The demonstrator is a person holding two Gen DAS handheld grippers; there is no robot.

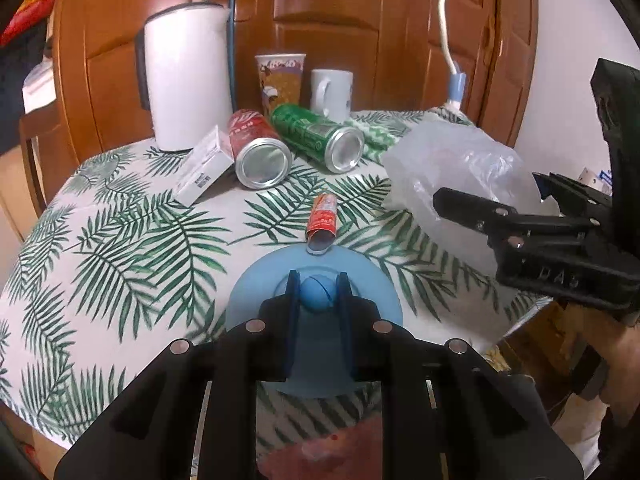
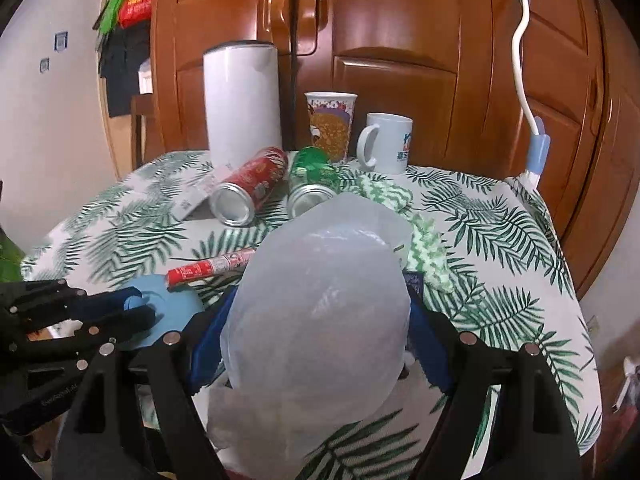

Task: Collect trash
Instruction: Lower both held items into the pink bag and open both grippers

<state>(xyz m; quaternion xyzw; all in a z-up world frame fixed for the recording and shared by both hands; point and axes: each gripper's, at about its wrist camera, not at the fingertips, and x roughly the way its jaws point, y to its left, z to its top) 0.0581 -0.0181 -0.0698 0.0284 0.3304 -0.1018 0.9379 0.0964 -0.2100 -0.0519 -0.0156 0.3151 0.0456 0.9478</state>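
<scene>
Now plastic bag [image 2: 320, 320] (contents unclear), cans empty-looking

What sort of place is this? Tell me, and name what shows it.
Probably a room in a home: a table with a leaf-print tablecloth stands before wooden wardrobe doors, with a white kettle and a mug on it.

Black plastic claw [image 1: 318, 286], blue pads [image 1: 291, 300], silver screws.
</scene>
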